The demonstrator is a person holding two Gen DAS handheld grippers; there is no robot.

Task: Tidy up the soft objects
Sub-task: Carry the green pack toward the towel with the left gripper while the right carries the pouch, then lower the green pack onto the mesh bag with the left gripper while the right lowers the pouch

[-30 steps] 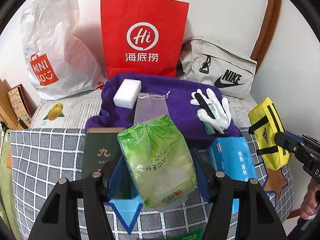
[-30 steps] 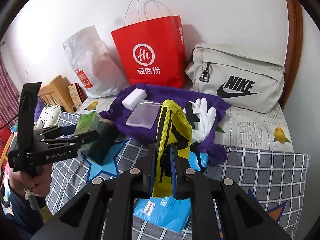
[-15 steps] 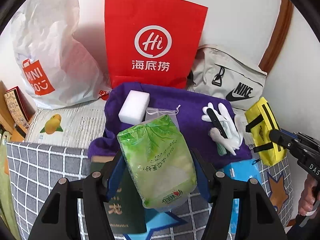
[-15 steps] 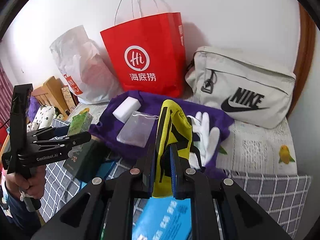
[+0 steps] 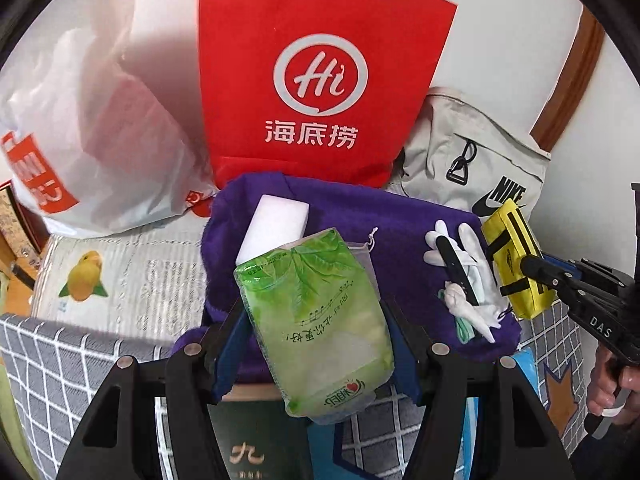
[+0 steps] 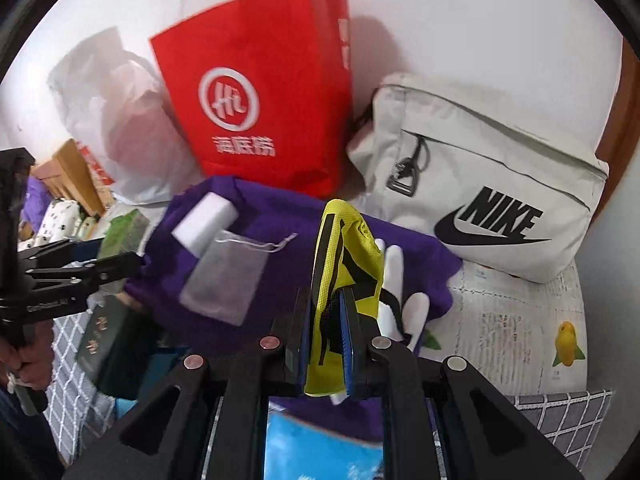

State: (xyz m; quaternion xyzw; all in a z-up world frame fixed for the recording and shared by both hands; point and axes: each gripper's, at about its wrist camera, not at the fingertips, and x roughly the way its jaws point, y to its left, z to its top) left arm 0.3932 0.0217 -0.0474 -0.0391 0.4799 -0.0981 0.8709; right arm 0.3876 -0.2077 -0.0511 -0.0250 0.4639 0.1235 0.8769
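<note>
A green tissue pack [image 5: 320, 320] was clamped in the left gripper [image 5: 316, 344]; a yellow pouch [image 6: 344, 280] was pinched in the right gripper [image 6: 326, 336], above the purple cloth [image 6: 280, 216].

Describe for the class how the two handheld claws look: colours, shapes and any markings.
Both are black metal frames. Seen from its own camera, the left claw has two angular black arms with round silver rivets and blue pads on flat fingers. The right claw is built the same. From the side, the right one shows white letters "DAS"; the left one's white lettering is too blurred to read. Each has a black pistol-style handle.
</note>
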